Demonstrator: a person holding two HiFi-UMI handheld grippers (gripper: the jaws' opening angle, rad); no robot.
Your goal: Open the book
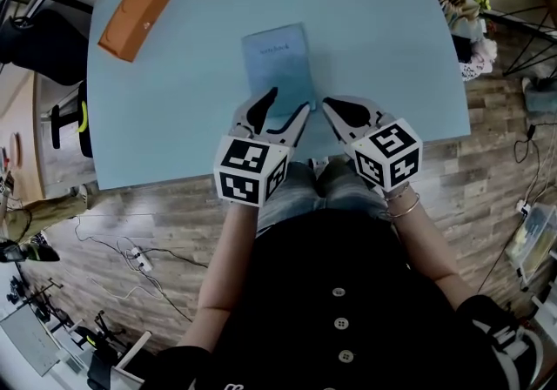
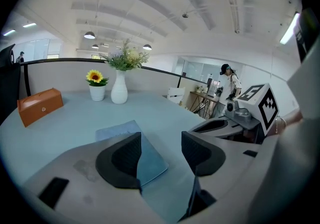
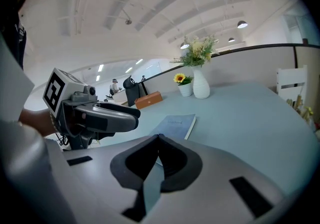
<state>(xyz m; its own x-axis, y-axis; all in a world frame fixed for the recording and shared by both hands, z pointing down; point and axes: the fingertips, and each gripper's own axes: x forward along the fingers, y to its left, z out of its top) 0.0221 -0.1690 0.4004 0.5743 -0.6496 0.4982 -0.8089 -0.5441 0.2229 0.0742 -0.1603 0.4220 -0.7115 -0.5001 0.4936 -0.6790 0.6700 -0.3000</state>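
Left gripper (image 2: 160, 152) jaws apart over book (image 2: 119, 131); right gripper (image 3: 159, 141) jaws together

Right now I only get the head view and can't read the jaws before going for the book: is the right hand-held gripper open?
Observer: No. The right gripper view shows the right hand-held gripper shut and empty, short of the book.
Operator: And the left?
Observer: The left hand-held gripper is open. The book's near corner shows in its gap, not gripped.
Operator: Which side opens?
Observer: Probably the right. A pale page edge runs along the book's right side in the right gripper view.
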